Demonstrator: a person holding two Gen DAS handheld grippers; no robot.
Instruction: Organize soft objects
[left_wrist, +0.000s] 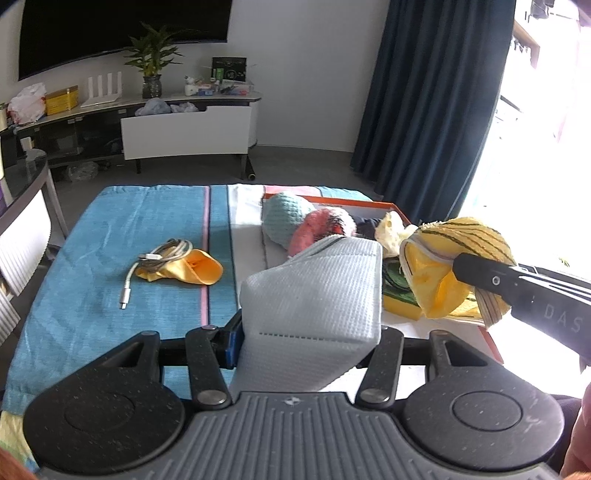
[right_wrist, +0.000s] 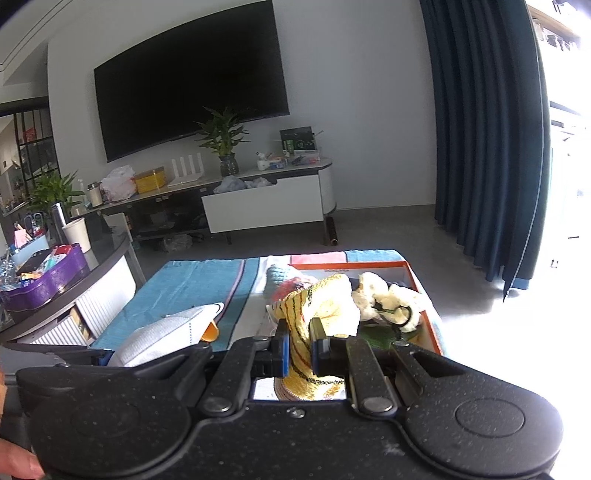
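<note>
The left gripper (left_wrist: 310, 332) is clamping a mask (left_wrist: 317, 295); the right gripper (right_wrist: 300, 349) is pinching a hat (right_wrist: 325, 310); the box (right_wrist: 424, 291) is lying just beyond, nearer the right.

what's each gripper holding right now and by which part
Left gripper pinches the white mask by its lower end; right gripper clamps the yellow knitted cloth mid-bunch.

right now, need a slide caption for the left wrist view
Left gripper holds a white mask; right gripper clamps a yellow knit piece over the orange-rimmed box.
</note>
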